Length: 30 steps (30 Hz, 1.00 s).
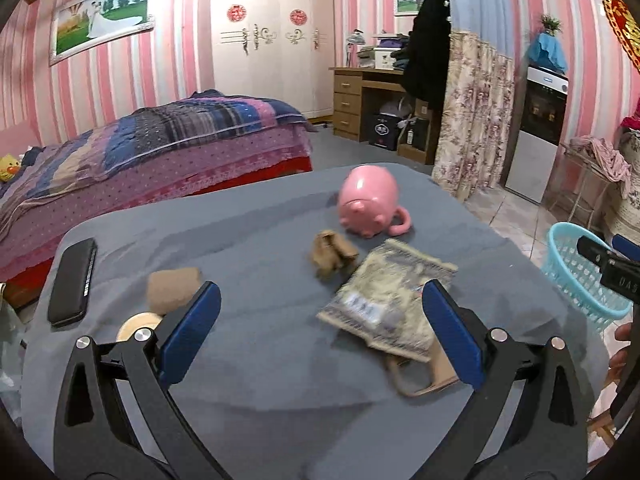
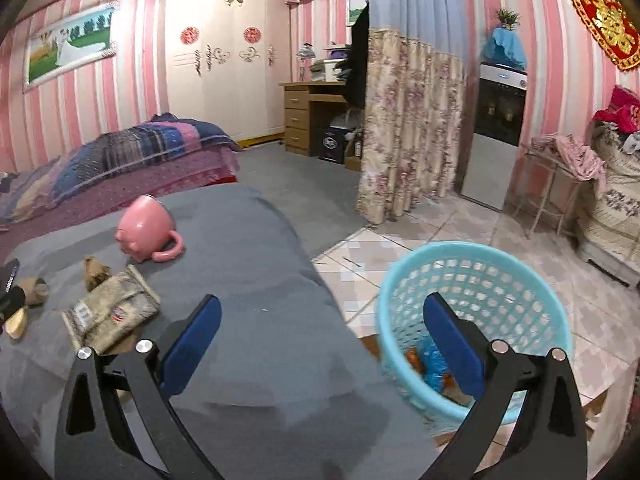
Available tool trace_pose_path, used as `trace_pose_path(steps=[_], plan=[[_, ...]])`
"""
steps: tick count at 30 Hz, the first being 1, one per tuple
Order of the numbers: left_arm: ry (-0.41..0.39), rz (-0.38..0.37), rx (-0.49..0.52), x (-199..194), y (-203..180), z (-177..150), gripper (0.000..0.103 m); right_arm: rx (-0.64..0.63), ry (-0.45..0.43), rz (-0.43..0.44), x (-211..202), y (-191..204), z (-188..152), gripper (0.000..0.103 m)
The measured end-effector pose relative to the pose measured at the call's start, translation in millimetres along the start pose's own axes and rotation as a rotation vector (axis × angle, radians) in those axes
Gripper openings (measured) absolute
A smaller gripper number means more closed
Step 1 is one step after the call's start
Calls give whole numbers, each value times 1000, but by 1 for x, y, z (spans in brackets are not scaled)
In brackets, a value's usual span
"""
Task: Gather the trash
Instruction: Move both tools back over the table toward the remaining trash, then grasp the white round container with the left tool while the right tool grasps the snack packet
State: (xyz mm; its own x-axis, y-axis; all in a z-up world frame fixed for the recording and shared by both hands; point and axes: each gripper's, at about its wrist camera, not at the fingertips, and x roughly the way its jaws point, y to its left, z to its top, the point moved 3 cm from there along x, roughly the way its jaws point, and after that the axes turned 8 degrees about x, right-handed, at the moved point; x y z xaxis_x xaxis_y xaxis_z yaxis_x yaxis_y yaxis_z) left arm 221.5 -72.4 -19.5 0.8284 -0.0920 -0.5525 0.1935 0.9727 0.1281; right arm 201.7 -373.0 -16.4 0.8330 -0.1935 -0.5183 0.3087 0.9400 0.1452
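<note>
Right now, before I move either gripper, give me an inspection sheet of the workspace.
Surface: table under a grey cloth, wrinkled.
Job's things: wrapper flat on the cloth over a cardboard piece; crumpled paper beside it; basket on the floor by the table, some trash inside.
Clutter: pink mug on its side; black case; brown block; tape roll.
Grippers: left gripper open, empty, over the wrapper; right gripper open, empty, at the basket.
Cables: nothing seen.
Surroundings: bed, wardrobe, desk, curtain, tiled floor.
</note>
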Motion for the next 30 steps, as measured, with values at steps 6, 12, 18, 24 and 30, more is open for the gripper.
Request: trace_pose_path(steps=[6,12,18,24,30], plan=[[-12,34,-18,-10,29,-15,97,-24,25,-8,2,20,-5,99],[22,50,-37,-8,53,-30,97,-41,57,22,6,37,-6,99],[48,50,-63,-8,76,-43,97,-49,30,19,5,52,-9,99],[90,60,-87,-6,96,-57,97,-55,59,77,9,63,-11,99],[154,49,-143,7,119,-74,97,-9,107,124,21,77,-20,99]])
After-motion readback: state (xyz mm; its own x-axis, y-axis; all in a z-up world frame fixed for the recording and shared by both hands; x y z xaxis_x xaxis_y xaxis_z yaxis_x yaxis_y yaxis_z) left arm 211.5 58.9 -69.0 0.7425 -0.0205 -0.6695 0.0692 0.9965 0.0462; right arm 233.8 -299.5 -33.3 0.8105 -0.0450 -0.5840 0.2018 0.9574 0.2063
